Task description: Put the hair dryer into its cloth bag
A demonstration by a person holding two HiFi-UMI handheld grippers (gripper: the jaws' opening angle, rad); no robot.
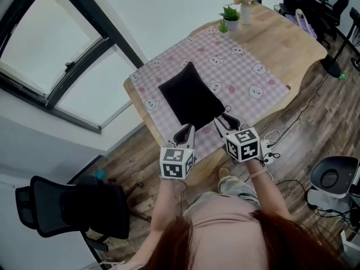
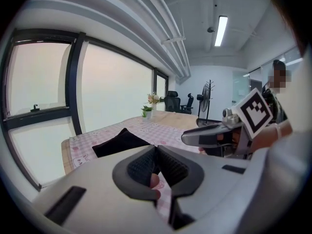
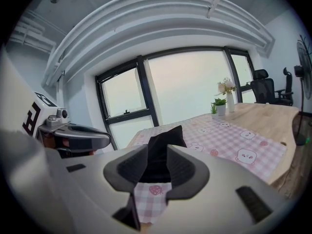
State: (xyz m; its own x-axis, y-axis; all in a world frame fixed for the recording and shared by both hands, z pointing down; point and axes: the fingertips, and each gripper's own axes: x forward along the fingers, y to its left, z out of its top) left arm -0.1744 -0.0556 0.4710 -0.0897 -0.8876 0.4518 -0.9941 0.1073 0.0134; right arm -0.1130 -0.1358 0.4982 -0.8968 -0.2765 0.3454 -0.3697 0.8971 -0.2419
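The left gripper [image 2: 156, 149] has its jaws pressed tip to tip, and I can't tell whether any cloth is nipped there. The right gripper [image 3: 157, 152] stands part-open, with the black cloth bag [image 1: 190, 99] showing in its gap. No hair dryer is in sight. I'd take the bag's mouth hem with both grips, set well apart, so it gapes. The bag lies on a pink checked tablecloth [image 1: 247, 72] near the wooden table [image 1: 287, 41]'s near edge. A potted plant [image 1: 230, 16] stands at the far end, and a big window [image 1: 50, 44] runs alongside.
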